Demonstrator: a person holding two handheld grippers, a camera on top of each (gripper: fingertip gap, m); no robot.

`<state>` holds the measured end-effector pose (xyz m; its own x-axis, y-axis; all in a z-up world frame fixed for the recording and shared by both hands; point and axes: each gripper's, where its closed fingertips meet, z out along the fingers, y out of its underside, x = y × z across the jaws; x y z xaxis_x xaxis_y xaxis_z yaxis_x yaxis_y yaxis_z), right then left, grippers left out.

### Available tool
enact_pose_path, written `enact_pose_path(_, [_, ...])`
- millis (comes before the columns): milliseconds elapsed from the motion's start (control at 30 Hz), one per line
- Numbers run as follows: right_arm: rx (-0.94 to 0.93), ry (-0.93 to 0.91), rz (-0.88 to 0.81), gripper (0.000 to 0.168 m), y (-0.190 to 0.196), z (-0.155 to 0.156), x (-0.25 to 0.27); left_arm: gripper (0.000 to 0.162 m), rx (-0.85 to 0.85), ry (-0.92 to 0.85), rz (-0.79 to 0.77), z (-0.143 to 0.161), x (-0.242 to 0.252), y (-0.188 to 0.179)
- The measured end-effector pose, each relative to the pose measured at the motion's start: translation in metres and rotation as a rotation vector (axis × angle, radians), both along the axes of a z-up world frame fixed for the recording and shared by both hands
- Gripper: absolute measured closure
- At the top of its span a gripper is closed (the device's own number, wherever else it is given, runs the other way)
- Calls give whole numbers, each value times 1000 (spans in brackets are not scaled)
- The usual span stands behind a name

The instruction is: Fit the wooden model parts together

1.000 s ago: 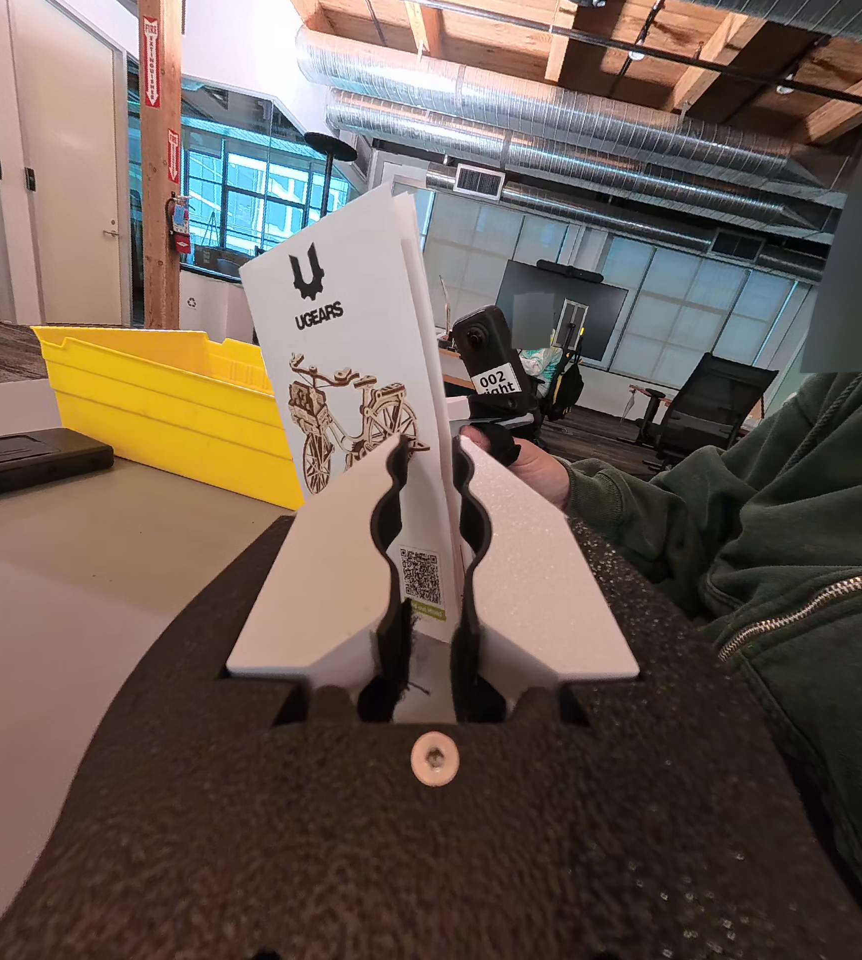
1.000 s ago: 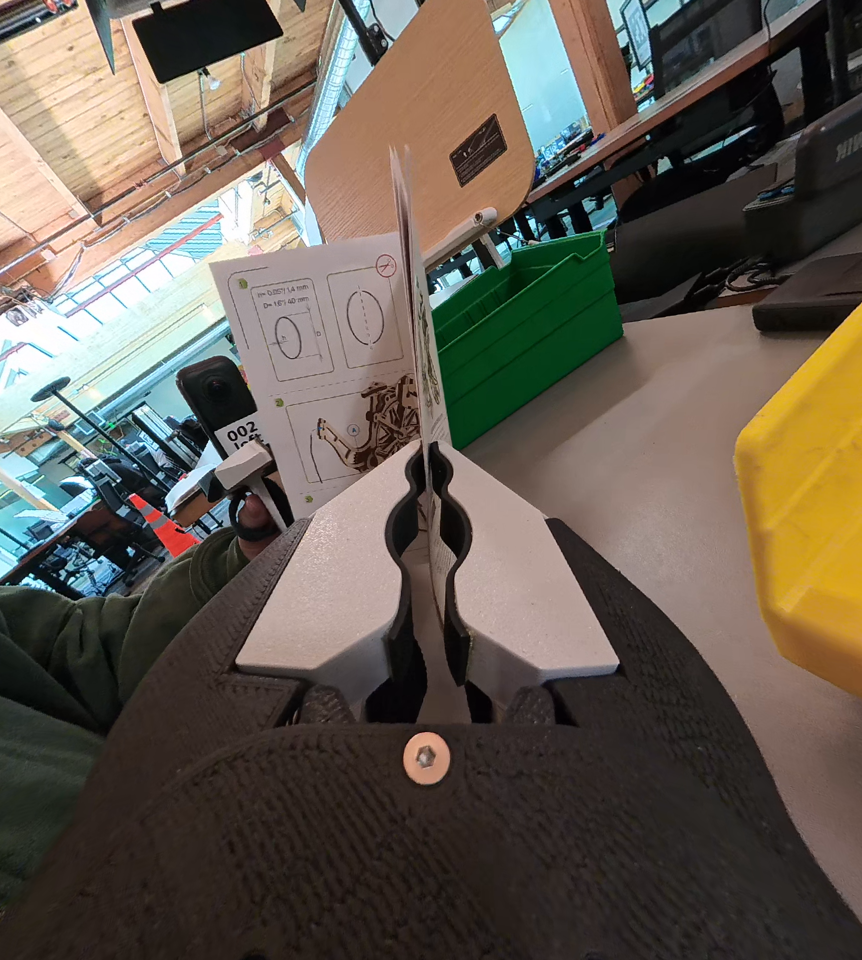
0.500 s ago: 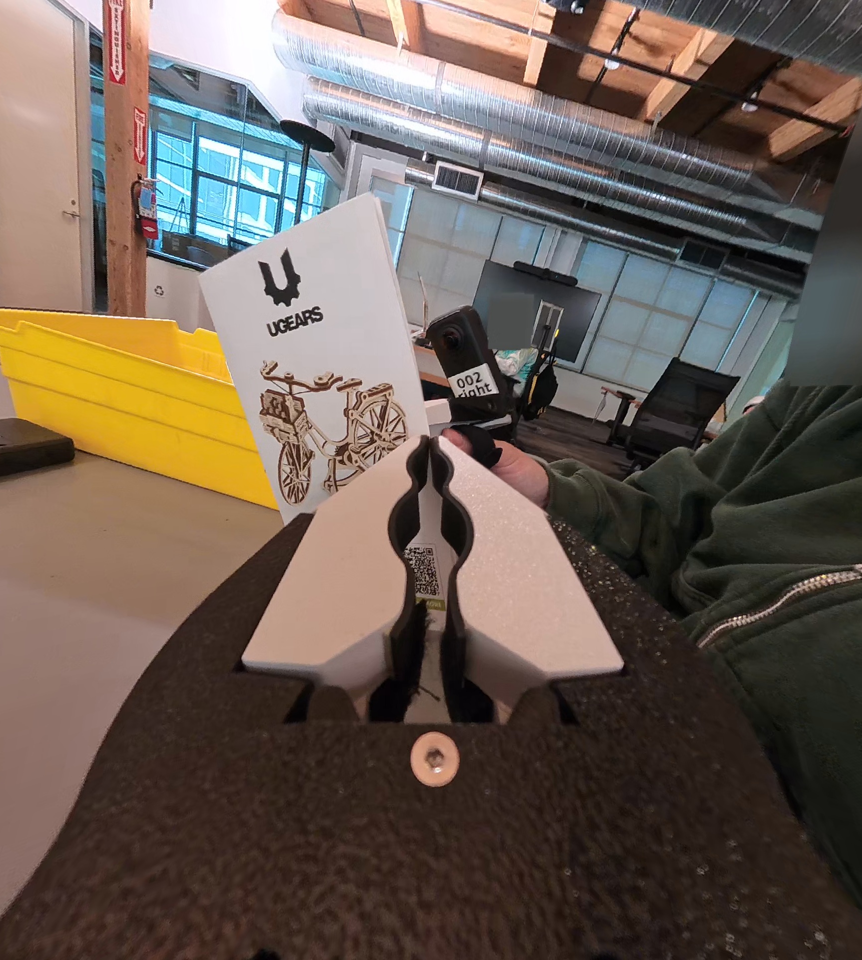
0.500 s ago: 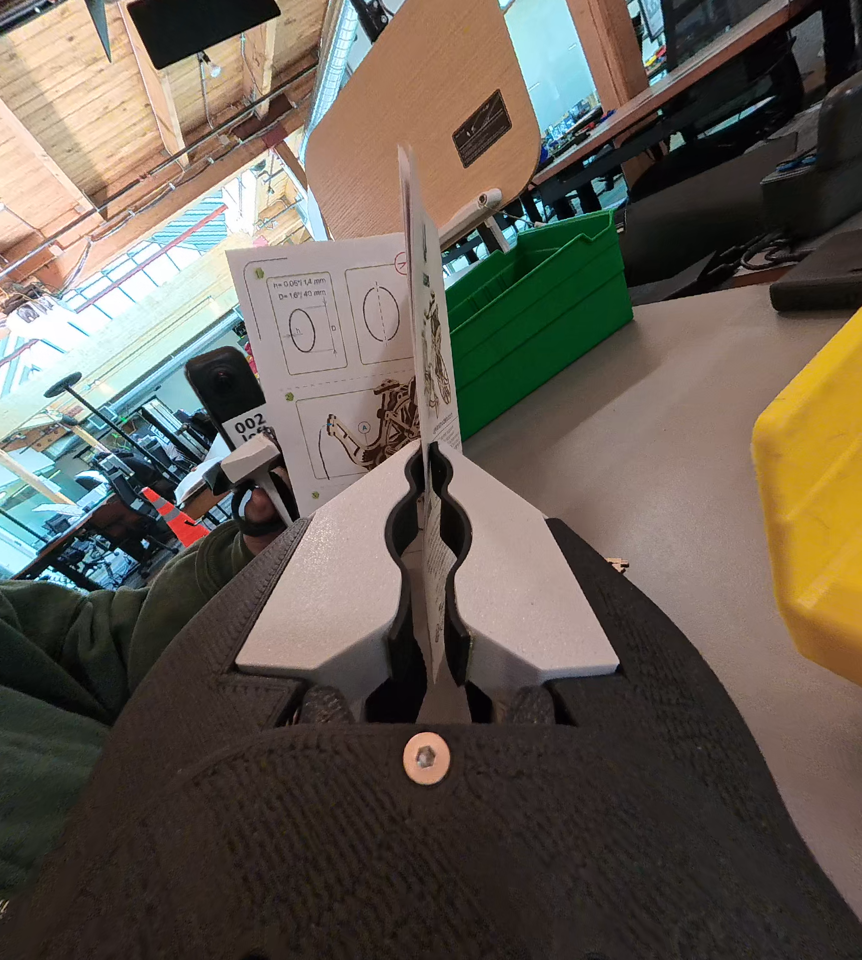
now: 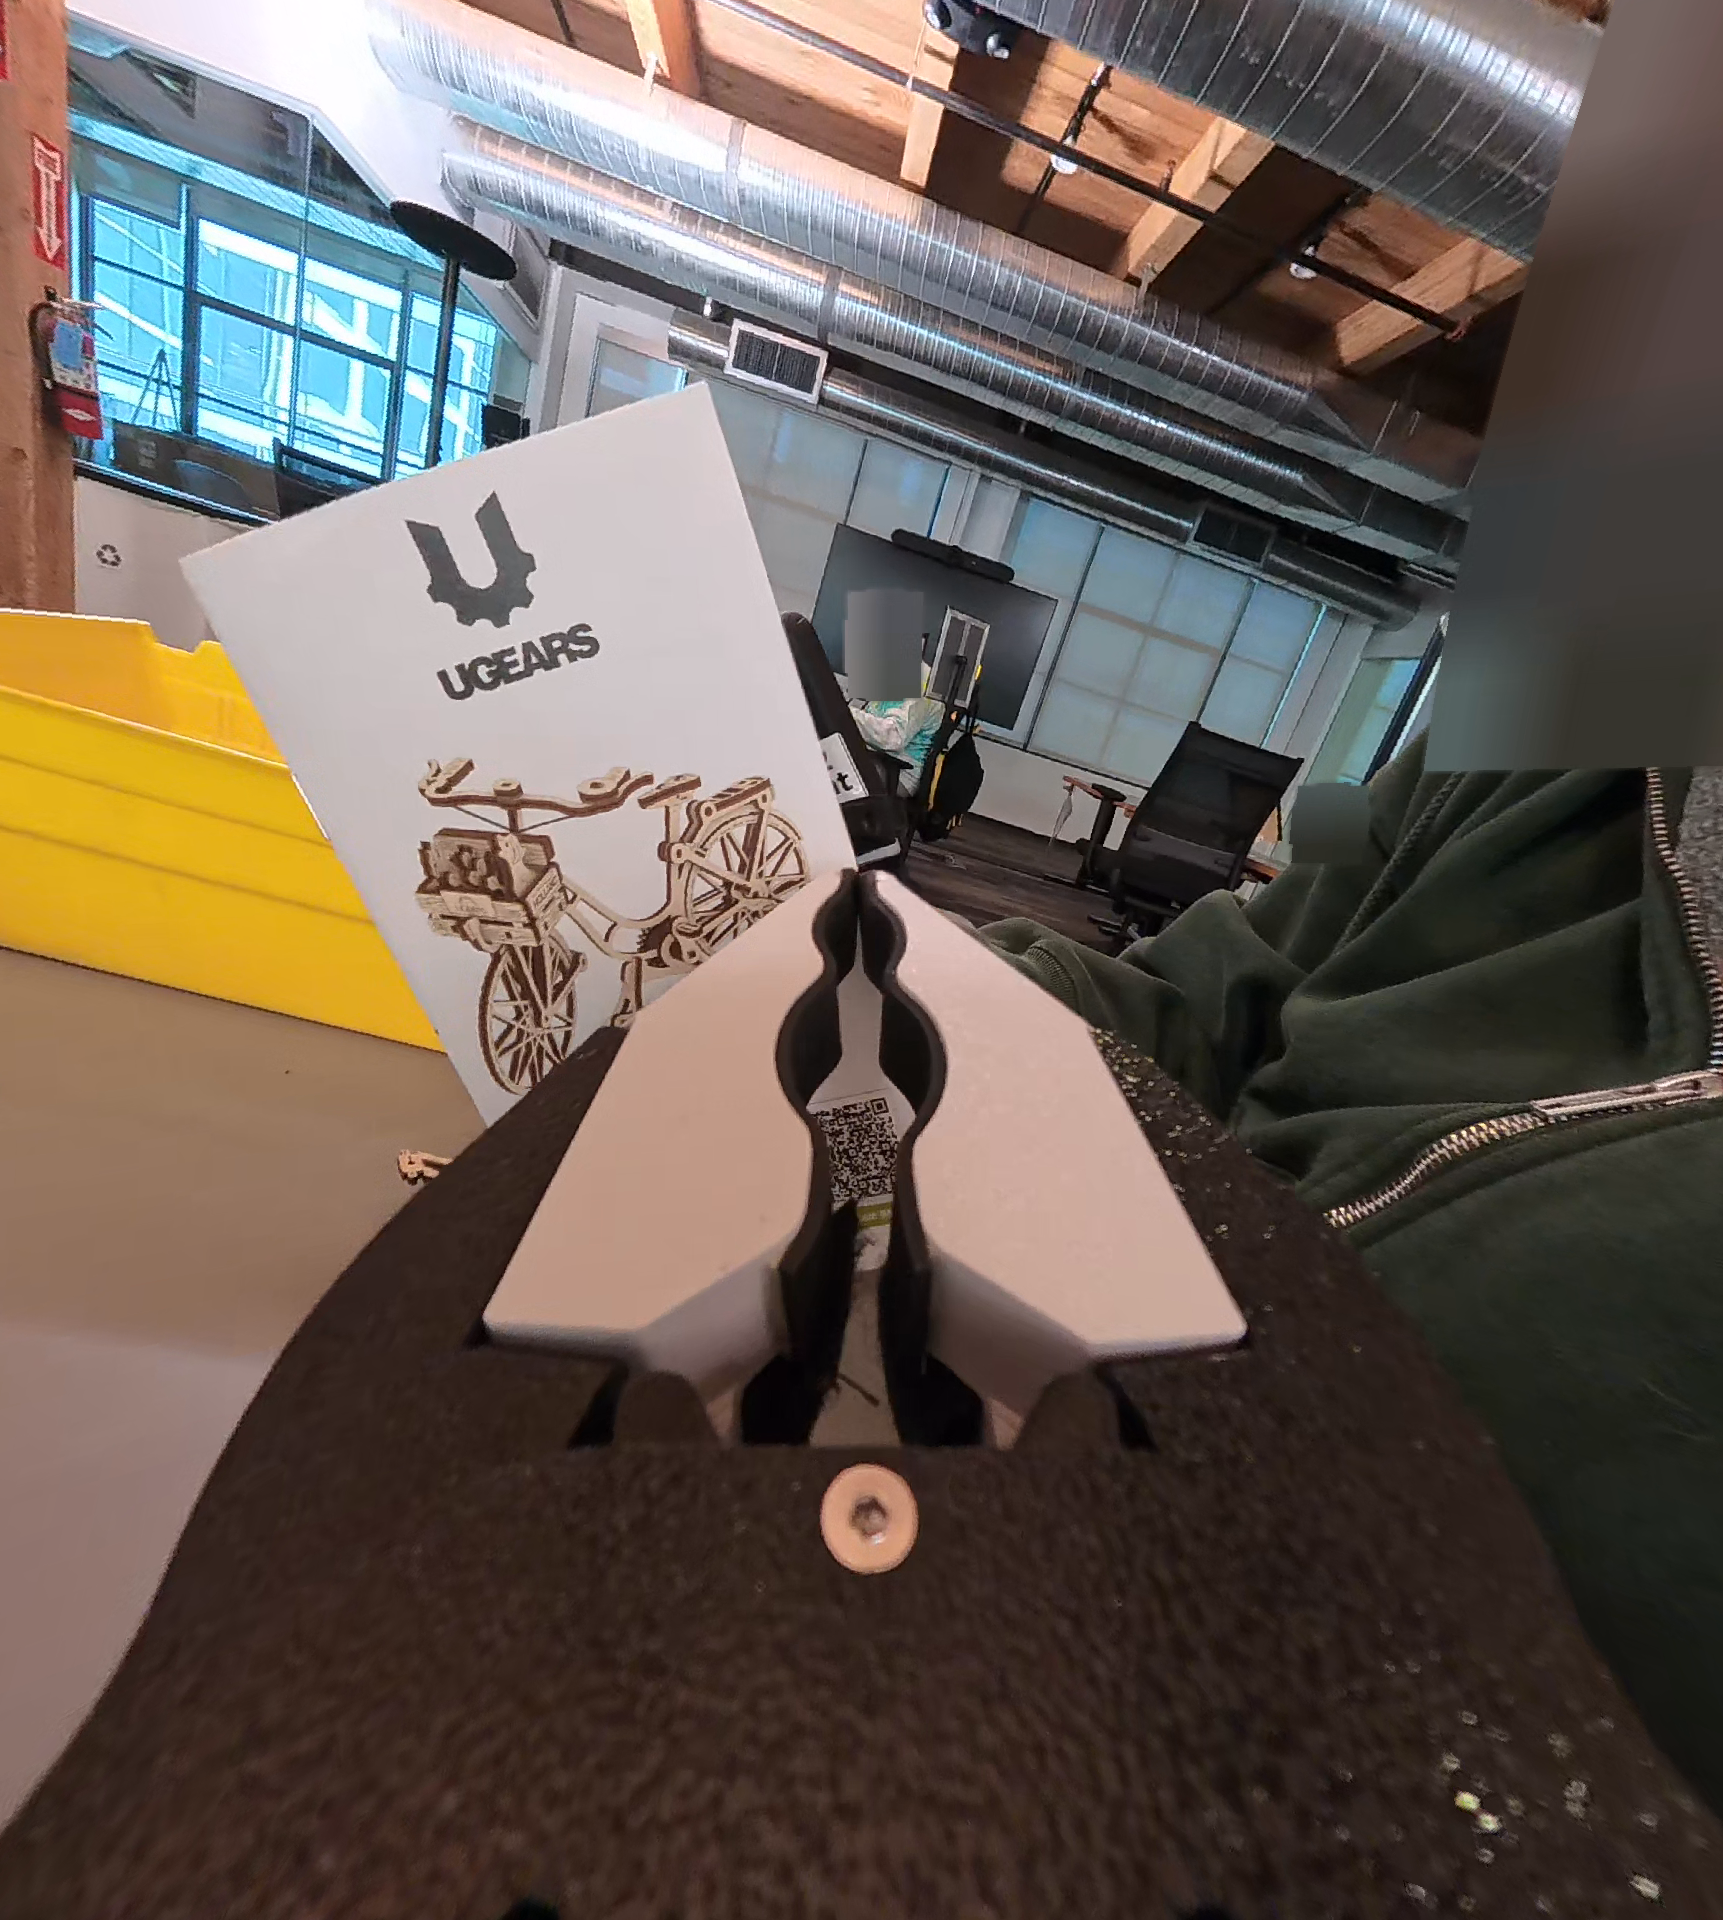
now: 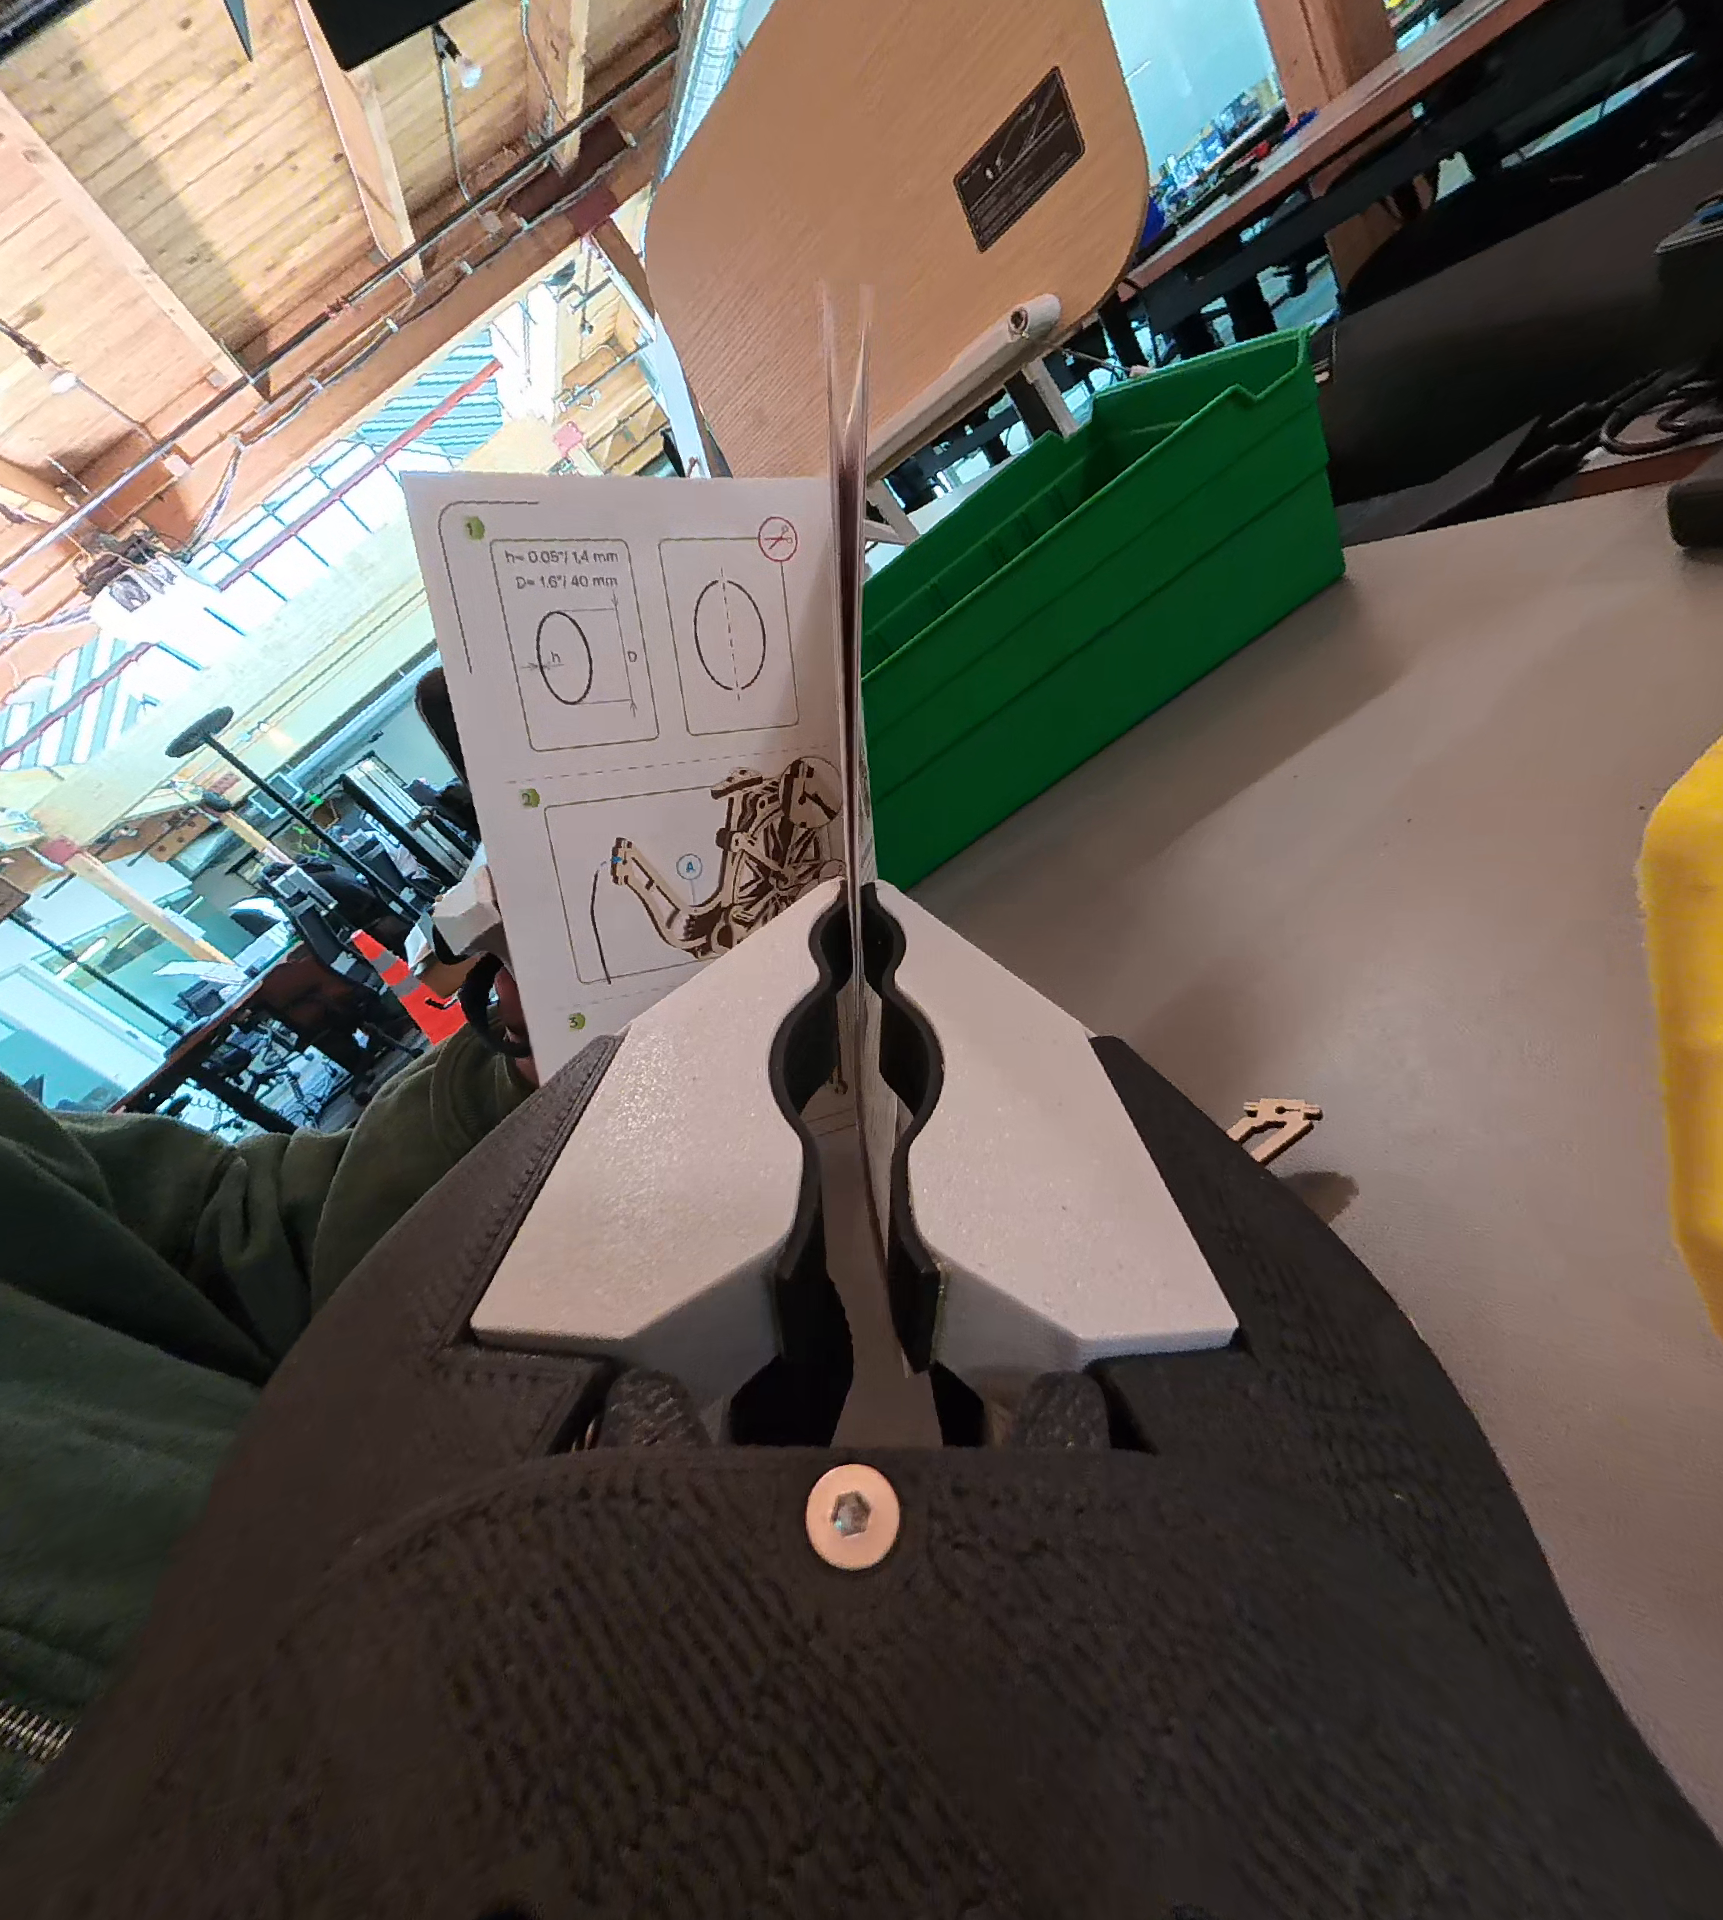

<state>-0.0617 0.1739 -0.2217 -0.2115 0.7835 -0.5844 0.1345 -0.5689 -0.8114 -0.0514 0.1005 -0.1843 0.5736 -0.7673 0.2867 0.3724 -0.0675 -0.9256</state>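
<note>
Booklet swinging flatter toward my left camera, hiding the other gripper.
I'm keeping left gripper point(image 5: 859, 883) and right gripper point(image 6: 859, 894) clamped on the instruction booklet point(image 5: 566, 748) edges; table point(image 6: 1408, 935) open rightward.

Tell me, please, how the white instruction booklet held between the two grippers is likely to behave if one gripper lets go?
The instruction booklet is thin paper, so probably light and floppy. The left gripper pinches only its lower edge, so it would likely sag or swing. The right gripper clamps fanned pages edge-on; these may splay further.
</note>
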Motion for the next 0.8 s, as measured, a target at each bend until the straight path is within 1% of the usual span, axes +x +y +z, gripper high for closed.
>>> enact_pose_path(200, [14, 0, 35, 168, -7, 0, -2, 162, -2, 6, 15, -1, -1, 1])
enact_pose_path(333, [44, 21, 108, 153, -23, 3, -4, 162, -16, 12, 33, -4, -3, 4])
enact_pose_path(467, [42, 7, 180, 140, -37, -1, -6, 162, -47, 19, 52, -8, -6, 8])
enact_pose_path(600, [12, -20, 223, 135, -43, -6, -7, 162, -89, 22, 75, -14, -10, 12])
enact_pose_path(800, [54, -94, 193, 165, -38, -19, -7, 162, -125, -15, 112, -17, -22, 17])
